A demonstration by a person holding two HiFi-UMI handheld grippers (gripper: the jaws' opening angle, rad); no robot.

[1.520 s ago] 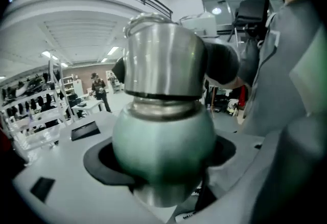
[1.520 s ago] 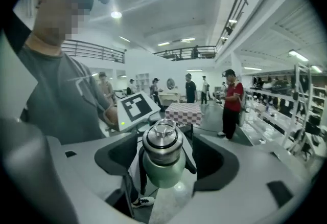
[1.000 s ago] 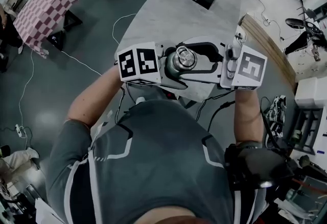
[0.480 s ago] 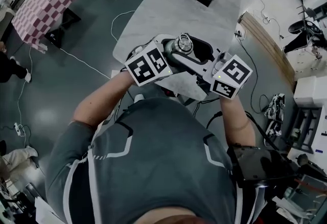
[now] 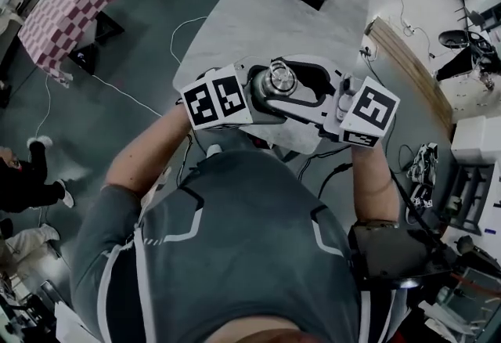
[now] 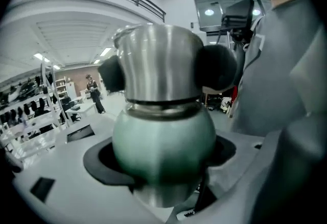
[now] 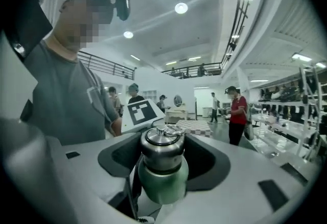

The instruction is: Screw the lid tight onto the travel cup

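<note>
The lid point(image 7: 162, 152) is already on the travel cup point(image 6: 163, 141). It sits square on the neck, with only a thin dark seam between the steel cap and the green body. I cannot tell from that seam how far the thread has run in. My judgement is that placing the lid is done and the tightening turns are what is left, or are partly made.

I hold the cup in the air above the near edge of the grey table point(image 5: 258, 20), not standing on it, with the lid pointing up and away from me.

My left gripper point(image 6: 161, 166) reaches in from the table's left side and is closed on the cup's green body. The bulge fills the curved hollow of its jaws and bears against it low down. That grip carries the cup and keeps it from turning.

My right gripper point(image 7: 163, 141) comes in from the table's right side with its jaws set wide — wide because the lid is broad, not because they are empty. The steel cap stands between them, and in the left gripper view the black pads point(image 6: 217, 67) lie against both sides of it. I read that as a grip on the lid, ready to twist against the left gripper's hold.
</note>
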